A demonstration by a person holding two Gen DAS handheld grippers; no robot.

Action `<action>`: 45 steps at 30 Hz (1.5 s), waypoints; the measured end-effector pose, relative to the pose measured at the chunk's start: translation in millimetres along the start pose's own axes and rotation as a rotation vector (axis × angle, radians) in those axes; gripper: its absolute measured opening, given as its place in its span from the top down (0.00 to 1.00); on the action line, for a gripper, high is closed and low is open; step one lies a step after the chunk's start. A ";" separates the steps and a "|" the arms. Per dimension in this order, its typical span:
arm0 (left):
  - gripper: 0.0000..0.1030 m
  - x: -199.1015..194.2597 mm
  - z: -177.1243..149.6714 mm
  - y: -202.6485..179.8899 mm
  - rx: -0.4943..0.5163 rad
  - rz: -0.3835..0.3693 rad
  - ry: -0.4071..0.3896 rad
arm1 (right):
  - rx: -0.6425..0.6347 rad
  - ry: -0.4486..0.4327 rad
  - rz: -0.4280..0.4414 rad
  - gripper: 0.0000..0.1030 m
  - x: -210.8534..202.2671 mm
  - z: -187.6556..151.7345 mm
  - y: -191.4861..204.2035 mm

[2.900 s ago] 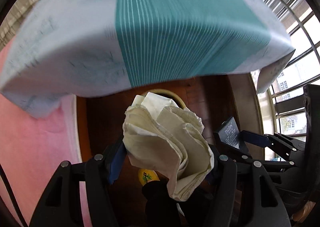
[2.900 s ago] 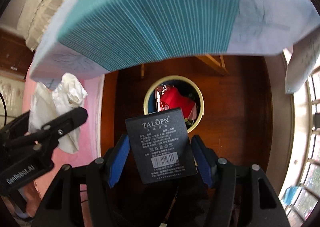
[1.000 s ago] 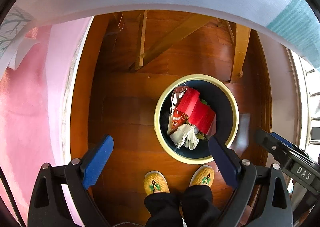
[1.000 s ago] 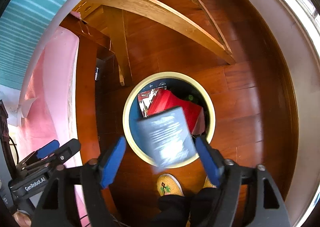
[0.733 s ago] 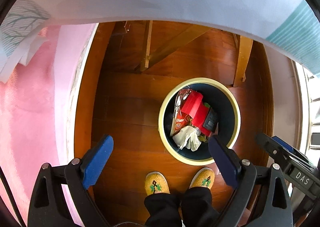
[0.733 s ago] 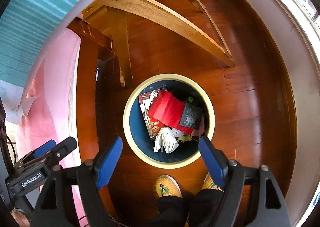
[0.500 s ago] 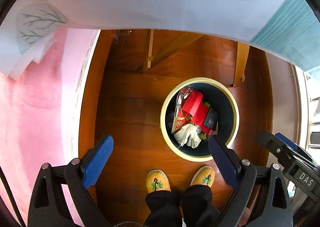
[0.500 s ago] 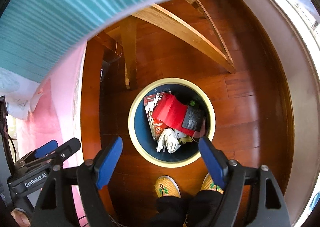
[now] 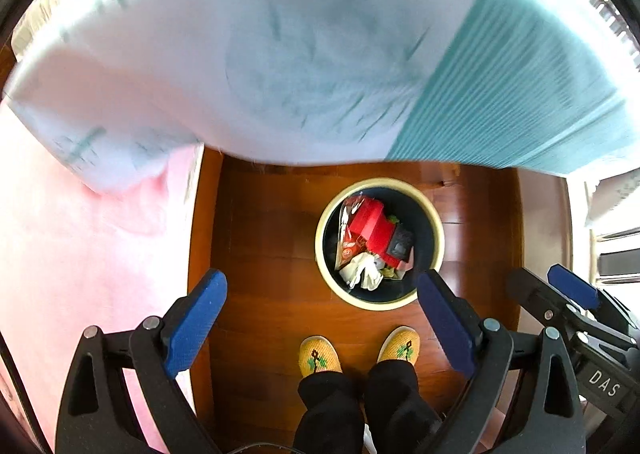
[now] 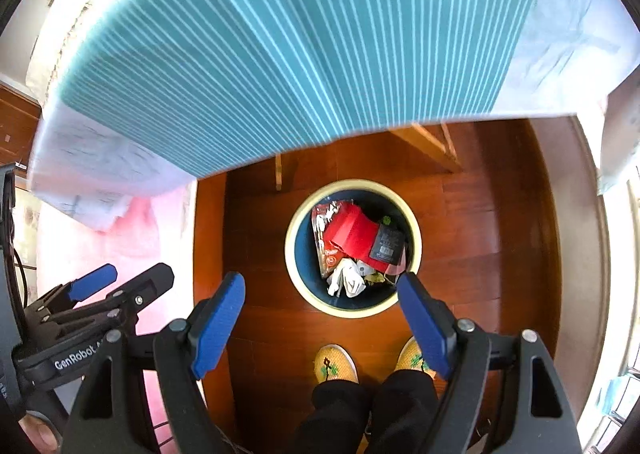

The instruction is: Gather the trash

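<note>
**Both grippers empty above the bin**

The left gripper (image 9: pixel 322 308) and the right gripper (image 10: pixel 322 308) are held with jaws spread wide and nothing between the blue pads (image 10: pixel 218 318) — both released. The bin (image 10: pixel 294 254), dark inside with a cream rim, is seen below on the wooden floor (image 10: pixel 480 222), just ahead of a person's yellow slippers (image 10: pixel 334 368).

The trash is found inside the bin: a red pack (image 10: pixel 352 236), a black card (image 10: pixel 387 243) resting on it, crumpled white paper (image 10: pixel 348 280) toward the near side, and a clear printed wrapper (image 10: pixel 324 230) along the left wall.

The upper half of each view is filled by the worktop, covered in a cloth (image 10: pixel 300 54) with a teal striped band and pale panels; its edge overhangs the floor just beyond the bin. Wooden legs (image 10: pixel 426 146) are seen under it. A pink rug (image 9: pixel 80 254) is laid to the left — clear of the bin.
</note>
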State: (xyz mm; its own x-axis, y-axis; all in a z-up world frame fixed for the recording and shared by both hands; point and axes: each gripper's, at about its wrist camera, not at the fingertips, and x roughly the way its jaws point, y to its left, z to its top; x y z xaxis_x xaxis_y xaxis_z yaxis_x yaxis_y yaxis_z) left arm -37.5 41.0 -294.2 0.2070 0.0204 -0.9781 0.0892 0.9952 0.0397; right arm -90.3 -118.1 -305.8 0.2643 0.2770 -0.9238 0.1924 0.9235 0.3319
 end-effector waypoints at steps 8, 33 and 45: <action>0.08 -94.2 19.7 -11.7 0.033 -0.020 -0.091 | -0.030 -0.077 -0.014 0.23 -88.5 22.4 20.0; 0.08 -320.3 51.3 -26.8 -0.012 0.011 -0.467 | -0.153 -0.400 -0.035 0.23 -311.5 51.2 80.0; 0.08 -326.5 44.8 -46.5 -0.017 0.040 -0.470 | -0.179 -0.426 -0.049 0.23 -326.0 55.1 83.7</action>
State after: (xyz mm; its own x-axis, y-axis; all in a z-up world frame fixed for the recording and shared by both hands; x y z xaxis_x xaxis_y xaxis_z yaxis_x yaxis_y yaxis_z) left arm -65.6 -16.2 32.5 0.6289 0.0175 -0.7773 0.0567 0.9961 0.0683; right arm -108.3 -145.7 33.7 0.6313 0.1329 -0.7641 0.0576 0.9745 0.2170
